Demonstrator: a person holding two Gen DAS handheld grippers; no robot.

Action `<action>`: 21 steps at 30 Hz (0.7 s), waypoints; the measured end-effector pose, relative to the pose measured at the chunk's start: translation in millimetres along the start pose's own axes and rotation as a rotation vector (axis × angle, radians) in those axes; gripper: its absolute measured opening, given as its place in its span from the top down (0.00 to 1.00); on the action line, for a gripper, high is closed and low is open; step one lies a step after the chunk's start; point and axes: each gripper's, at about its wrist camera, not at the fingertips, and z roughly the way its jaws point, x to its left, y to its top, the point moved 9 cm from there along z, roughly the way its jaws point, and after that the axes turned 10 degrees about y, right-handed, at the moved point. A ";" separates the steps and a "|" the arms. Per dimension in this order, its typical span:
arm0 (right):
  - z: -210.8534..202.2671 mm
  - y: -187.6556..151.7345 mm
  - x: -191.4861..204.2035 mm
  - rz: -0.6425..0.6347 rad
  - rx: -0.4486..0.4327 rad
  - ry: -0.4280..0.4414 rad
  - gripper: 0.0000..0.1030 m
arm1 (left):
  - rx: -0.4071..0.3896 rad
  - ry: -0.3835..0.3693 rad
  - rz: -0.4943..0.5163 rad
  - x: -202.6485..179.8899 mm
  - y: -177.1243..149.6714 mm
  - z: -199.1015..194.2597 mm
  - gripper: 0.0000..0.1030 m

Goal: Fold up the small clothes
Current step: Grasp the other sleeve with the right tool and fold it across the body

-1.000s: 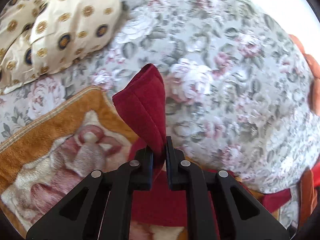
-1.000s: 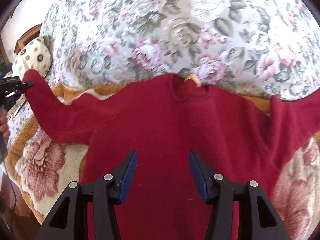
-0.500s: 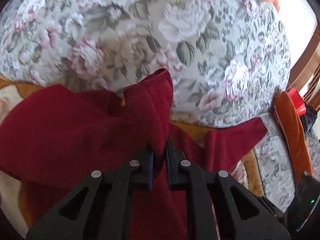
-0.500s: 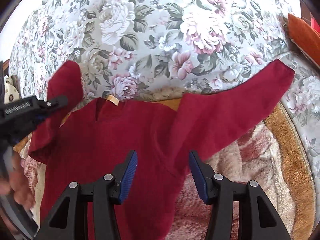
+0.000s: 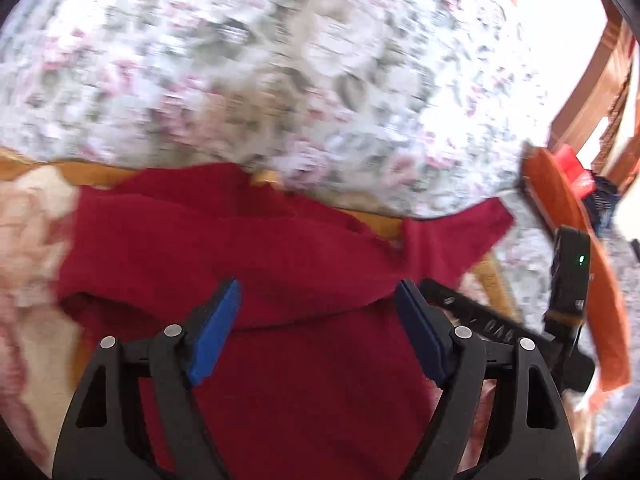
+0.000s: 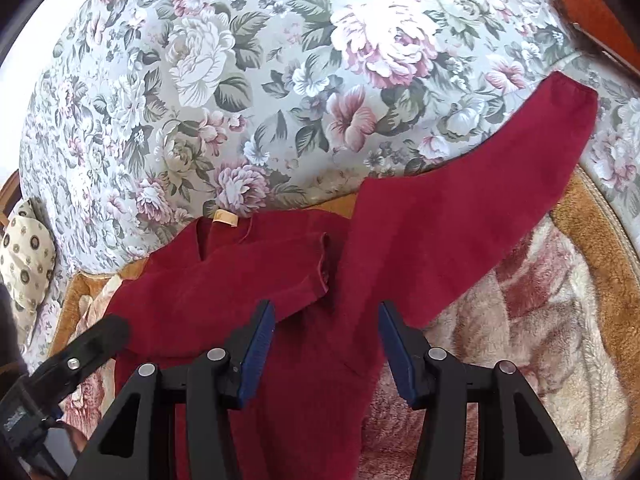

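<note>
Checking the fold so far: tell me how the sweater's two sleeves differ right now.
The folded sleeve lies across the sweater's chest, cuff near the middle; the other sleeve stretches outward, cuff on the floral cover. The folded sleeve rests on red fabric; the other sleeve crosses the plush blanket. Both are dark red, and neither is gripped.

One red sweater (image 6: 304, 292) here, two sleeves: one folded across the chest (image 6: 256, 280), one stretched out far right (image 6: 480, 184). One tan neck label (image 6: 226, 218). Two grippers, left (image 5: 316, 330) and right (image 6: 326, 350). One floral bedspread (image 6: 248, 80), one plush blanket (image 6: 540, 300), one patterned pillow (image 6: 26, 256) far left.
</note>
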 end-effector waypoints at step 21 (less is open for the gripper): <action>57.1 38.3 -12.7 -0.164 -0.021 -0.160 1.00 | 0.031 0.316 -0.243 168.4 -25.4 32.5 0.23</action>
